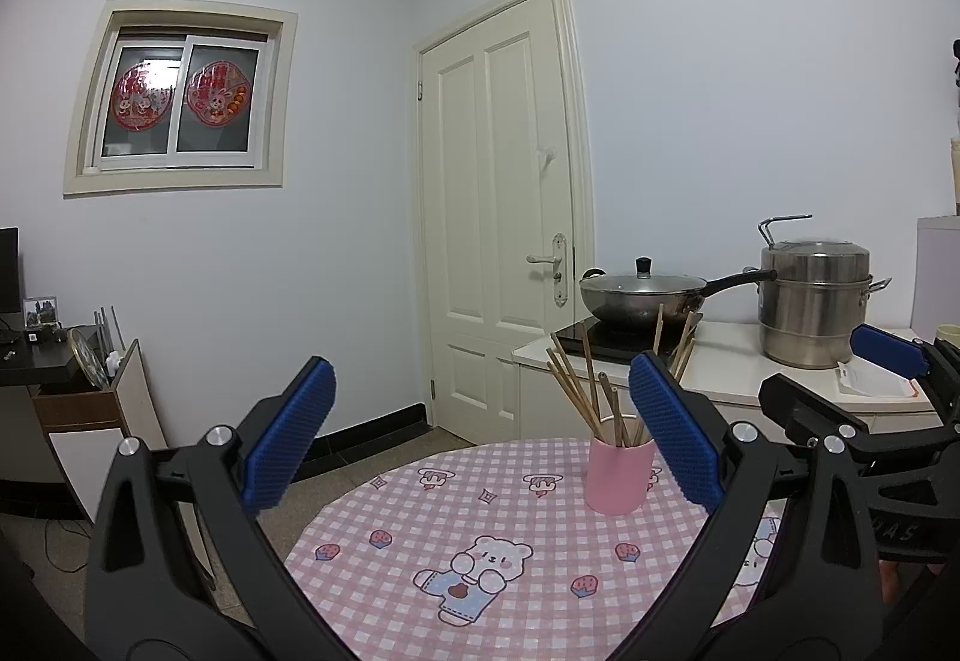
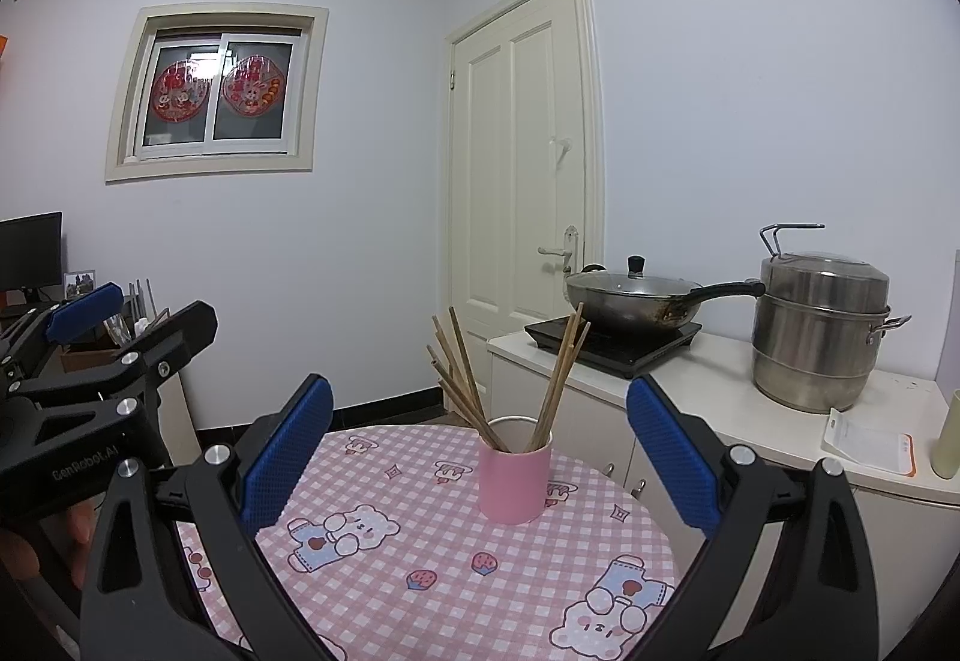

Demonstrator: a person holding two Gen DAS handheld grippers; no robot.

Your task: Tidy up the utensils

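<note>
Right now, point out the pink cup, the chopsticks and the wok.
pink cup (image 2: 515, 484), right wrist view, front of its wall.
chopsticks (image 2: 462, 382), right wrist view, shafts of the left bundle.
wok (image 2: 630, 308), right wrist view, side of its bowl.

I'm looking into a home kitchen corner: a lidded wok on an induction hob, a steel steamer pot on the counter, a gingham-clothed round table, a panelled door
</note>
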